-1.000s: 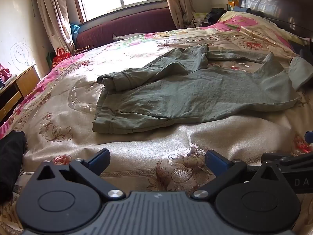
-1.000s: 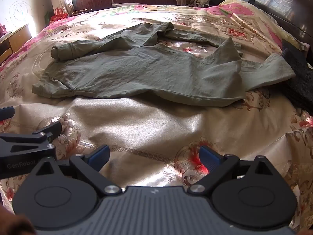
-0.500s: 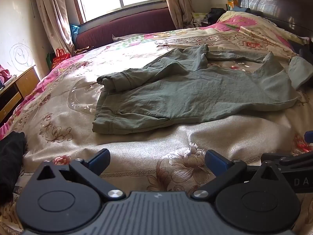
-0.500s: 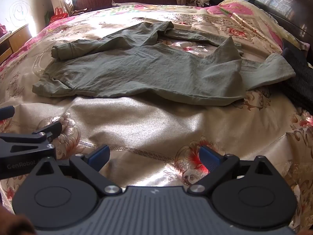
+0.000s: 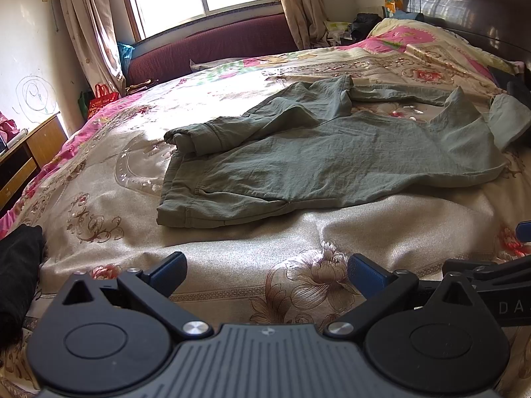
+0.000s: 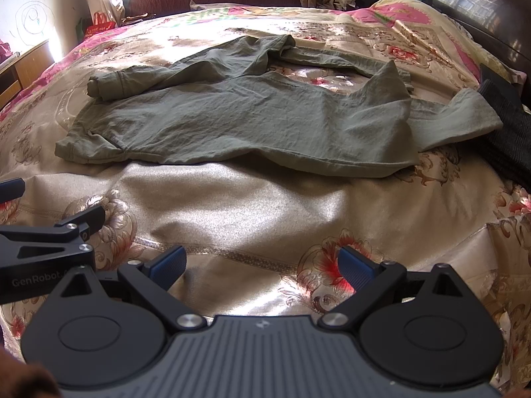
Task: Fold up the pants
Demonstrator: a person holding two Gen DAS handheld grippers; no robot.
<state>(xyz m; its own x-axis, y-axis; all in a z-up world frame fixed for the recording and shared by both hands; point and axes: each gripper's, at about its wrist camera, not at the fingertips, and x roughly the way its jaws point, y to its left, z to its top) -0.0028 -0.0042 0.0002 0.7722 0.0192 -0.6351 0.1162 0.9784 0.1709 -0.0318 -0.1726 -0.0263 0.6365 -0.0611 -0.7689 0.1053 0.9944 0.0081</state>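
Observation:
Olive-green pants point(image 5: 332, 159) point(image 6: 245, 122) lie rumpled and spread across the flowered bedspread, one leg bunched and rolled at the far left, a cuff turned over at the right. My left gripper point(image 5: 265, 273) hovers open above the near part of the bed, well short of the pants, nothing between its blue-padded fingers. My right gripper point(image 6: 260, 265) is open too, empty, the same distance back from the garment. Each gripper shows at the edge of the other's view.
The bedspread point(image 5: 232, 252) point(image 6: 232, 205) fills both views. A dark garment point(image 5: 16, 272) lies at the bed's left edge and a dark folded cloth point(image 6: 507, 132) at the right. Dark headboard point(image 5: 464, 0) at far right, maroon bench point(image 5: 212, 43) under the window, wooden cabinet point(image 5: 30, 152) at left.

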